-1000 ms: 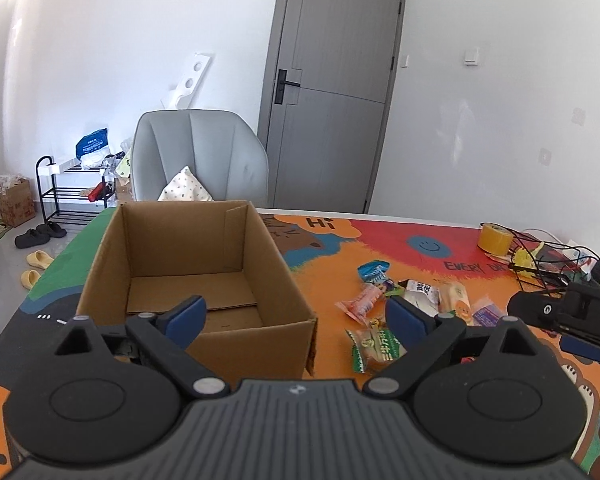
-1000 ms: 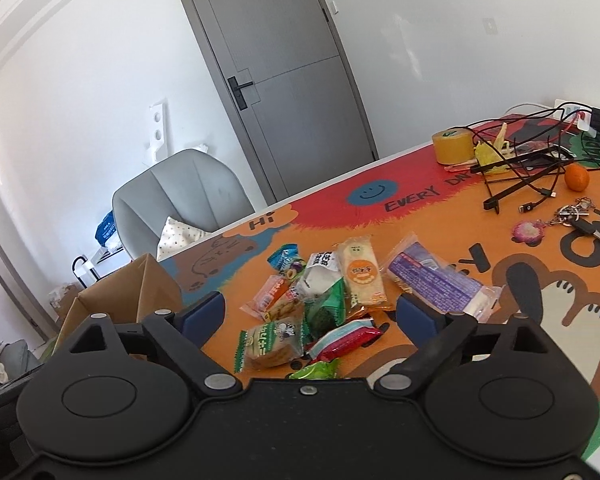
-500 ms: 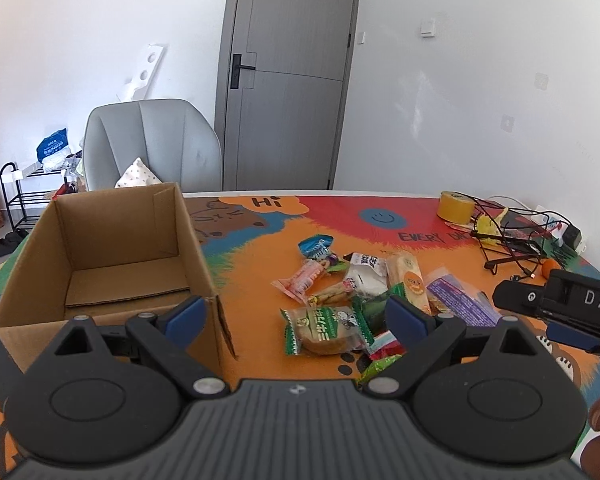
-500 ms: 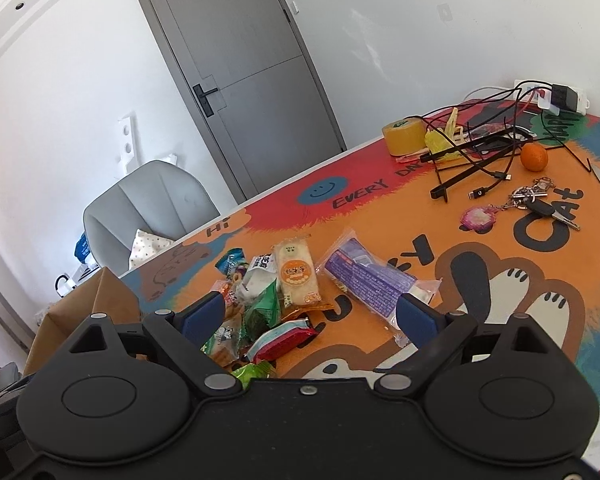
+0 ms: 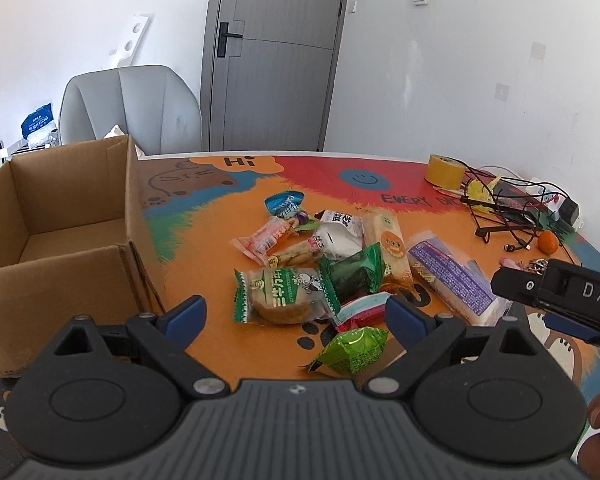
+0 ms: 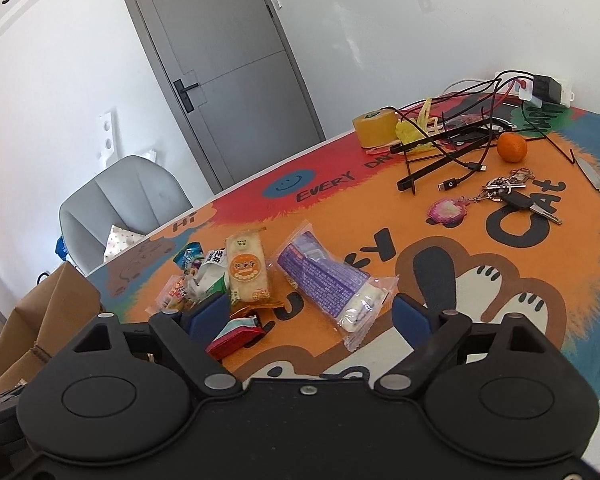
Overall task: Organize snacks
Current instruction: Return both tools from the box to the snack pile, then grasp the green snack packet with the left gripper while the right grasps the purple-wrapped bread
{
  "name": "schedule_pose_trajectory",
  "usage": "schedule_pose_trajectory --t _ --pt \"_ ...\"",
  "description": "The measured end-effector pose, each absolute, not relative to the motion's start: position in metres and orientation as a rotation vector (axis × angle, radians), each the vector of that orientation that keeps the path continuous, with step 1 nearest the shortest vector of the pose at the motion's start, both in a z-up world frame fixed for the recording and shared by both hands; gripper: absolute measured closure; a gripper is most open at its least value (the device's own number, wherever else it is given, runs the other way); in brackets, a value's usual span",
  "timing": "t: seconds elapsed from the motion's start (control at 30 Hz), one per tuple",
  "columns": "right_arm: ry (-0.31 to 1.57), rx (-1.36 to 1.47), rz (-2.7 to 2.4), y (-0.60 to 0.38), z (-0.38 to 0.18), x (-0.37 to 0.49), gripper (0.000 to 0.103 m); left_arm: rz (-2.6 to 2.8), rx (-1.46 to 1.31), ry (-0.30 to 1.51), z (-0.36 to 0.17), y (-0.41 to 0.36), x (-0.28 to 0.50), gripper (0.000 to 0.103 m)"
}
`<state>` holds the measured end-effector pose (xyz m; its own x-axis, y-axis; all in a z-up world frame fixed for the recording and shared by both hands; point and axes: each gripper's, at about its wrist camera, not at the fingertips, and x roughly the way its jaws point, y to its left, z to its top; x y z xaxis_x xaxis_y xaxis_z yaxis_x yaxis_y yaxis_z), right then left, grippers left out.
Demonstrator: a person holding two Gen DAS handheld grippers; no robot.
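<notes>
Table mat, orange cartoon print, under everything. Open carton left of left gripper, upright, nothing visible inside. Snack pile just ahead of both grippers, packets overlapping. Purple packet ahead of right gripper, its near end between the fingers, untouched. Green cookie pack straight ahead of left gripper, beyond the tips. Orange-label cracker pack ahead-left of right gripper. Red-white packet right beside right gripper's left finger. Small green wrapper between left gripper's fingers, nearer the right one, no contact. Left gripper fingers wide apart, holding nothing. Right gripper fingers wide but closing, nothing pinched. Tape roll, cables, orange, keys far ahead-right.
</notes>
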<state>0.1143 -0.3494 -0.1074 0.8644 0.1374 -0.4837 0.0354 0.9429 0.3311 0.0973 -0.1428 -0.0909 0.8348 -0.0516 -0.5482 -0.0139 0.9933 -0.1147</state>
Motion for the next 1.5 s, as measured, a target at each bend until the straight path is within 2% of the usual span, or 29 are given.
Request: schedule_pose_trajectory --t 0.23,0.4,0.5,0.57,0.67,0.7,0.8,0.83,1.37,1.5 --pt "0.519 0.347 0.075 -0.363 -0.118 0.124 0.026 -0.006 -0.102 0.634 -0.11 -0.161 0.106 0.009" --pt "0.519 0.364 0.086 -0.37 -0.126 0.13 0.028 0.004 -0.095 0.659 -0.122 -0.169 0.113 0.011" --pt "0.524 0.372 0.091 -0.373 -0.13 0.132 0.028 0.011 -0.1 0.663 -0.125 -0.171 0.117 0.016" --pt "0.523 0.367 0.095 -0.373 -0.132 0.134 0.028 0.01 -0.103 0.671 -0.127 -0.172 0.119 0.022" --pt "0.521 0.359 0.103 -0.372 -0.133 0.138 0.028 0.017 -0.102 0.669 -0.129 -0.175 0.12 0.043" --pt "0.519 0.356 0.107 -0.372 -0.133 0.139 0.028 0.012 -0.109 0.671 -0.129 -0.175 0.12 0.057" --pt "0.511 0.345 0.115 -0.37 -0.131 0.144 0.028 0.008 -0.147 0.663 -0.127 -0.169 0.12 0.064" --pt "0.51 0.341 0.118 -0.37 -0.13 0.146 0.028 0.005 -0.156 0.66 -0.127 -0.167 0.119 0.074" --pt "0.503 0.275 0.107 -0.357 -0.128 0.18 0.028 0.052 -0.204 0.6 -0.113 -0.142 0.11 0.074" --pt "0.564 0.252 0.115 -0.35 -0.138 0.184 0.034 0.068 -0.229 0.595 -0.112 -0.134 0.109 0.074"
